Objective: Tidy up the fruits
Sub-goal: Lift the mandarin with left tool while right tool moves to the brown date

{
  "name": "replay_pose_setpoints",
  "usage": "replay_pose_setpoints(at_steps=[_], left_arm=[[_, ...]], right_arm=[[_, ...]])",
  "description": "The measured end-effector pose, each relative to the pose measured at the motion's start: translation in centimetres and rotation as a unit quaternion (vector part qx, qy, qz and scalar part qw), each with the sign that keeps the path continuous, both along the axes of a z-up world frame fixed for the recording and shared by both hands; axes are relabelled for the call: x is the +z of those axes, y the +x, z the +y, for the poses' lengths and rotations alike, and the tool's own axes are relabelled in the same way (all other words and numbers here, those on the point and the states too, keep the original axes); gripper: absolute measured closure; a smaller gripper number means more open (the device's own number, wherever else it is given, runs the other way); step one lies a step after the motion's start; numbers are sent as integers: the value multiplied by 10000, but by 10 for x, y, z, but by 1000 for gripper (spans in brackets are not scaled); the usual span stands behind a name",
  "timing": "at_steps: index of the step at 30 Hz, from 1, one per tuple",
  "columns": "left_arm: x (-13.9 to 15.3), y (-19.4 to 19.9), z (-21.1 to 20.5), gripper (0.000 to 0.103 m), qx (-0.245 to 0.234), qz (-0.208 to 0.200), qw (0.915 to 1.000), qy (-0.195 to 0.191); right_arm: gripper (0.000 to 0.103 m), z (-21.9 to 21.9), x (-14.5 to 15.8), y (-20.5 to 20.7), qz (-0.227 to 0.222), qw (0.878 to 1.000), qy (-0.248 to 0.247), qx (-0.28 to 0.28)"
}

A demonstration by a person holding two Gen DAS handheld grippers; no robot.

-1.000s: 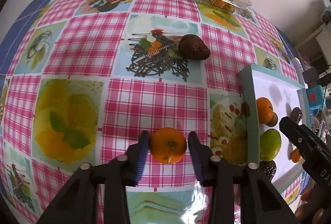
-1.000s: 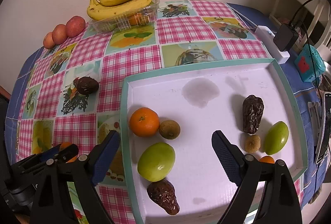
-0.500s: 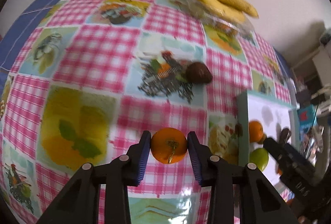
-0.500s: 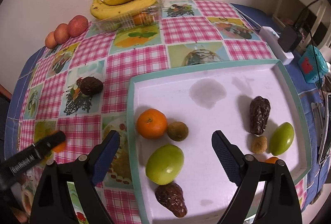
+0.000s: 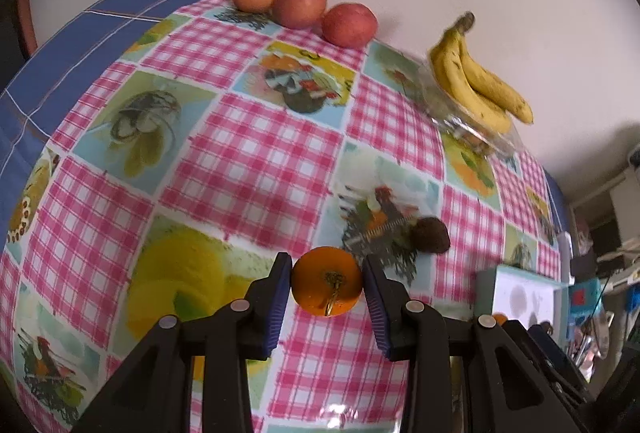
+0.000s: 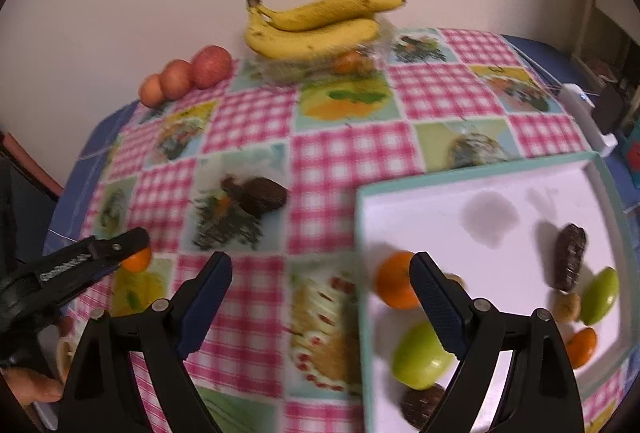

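The small round orange tangerine [image 5: 326, 282] has come up off the pink checked tablecloth [image 5: 256, 153], clamped in the left gripper [image 5: 325, 283] near the table's front-left edge. Right gripper [image 6: 320, 297] hangs wide open, empty, over the white teal-rimmed tray's [image 6: 472, 173] left edge.

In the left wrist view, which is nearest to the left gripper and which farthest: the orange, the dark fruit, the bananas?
1. Orange, gripped in the left gripper.
2. Dark fruit, just beyond, to the right.
3. Bananas, far right, by the wall.
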State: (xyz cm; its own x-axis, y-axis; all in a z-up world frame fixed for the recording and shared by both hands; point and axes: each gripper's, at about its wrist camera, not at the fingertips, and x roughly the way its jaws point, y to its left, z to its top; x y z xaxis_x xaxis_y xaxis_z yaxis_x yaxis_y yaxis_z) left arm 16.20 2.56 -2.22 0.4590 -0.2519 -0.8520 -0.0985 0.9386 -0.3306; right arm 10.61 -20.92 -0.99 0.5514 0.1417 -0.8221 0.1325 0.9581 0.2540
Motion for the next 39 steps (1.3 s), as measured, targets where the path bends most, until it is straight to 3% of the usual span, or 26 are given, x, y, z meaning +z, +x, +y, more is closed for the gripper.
replay_pose_setpoints(at_steps=[6, 12, 15, 25, 28, 39], left_arm=[[3, 16, 12, 64, 171, -183, 9996, -96], [-10, 25, 14, 64, 255, -110, 9995, -172], [-15, 27, 14, 64, 282, -77, 9993, -219], [-24, 36, 11, 64, 254, -78, 9992, -291], [-27, 38, 12, 64, 268, -59, 9991, -309], [-36, 41, 14, 64, 306, 4, 9988, -373]], right_arm=[[12, 14, -2, 15, -111, 9999, 40, 87], [14, 24, -10, 35, -90, 9999, 27, 143], [28, 25, -14, 41, -102, 9998, 67, 135], [38, 39, -27, 62, -145, 9995, 52, 289], [47, 44, -34, 68, -109, 9994, 31, 337], [56, 46, -48, 77, -56, 9996, 15, 274]])
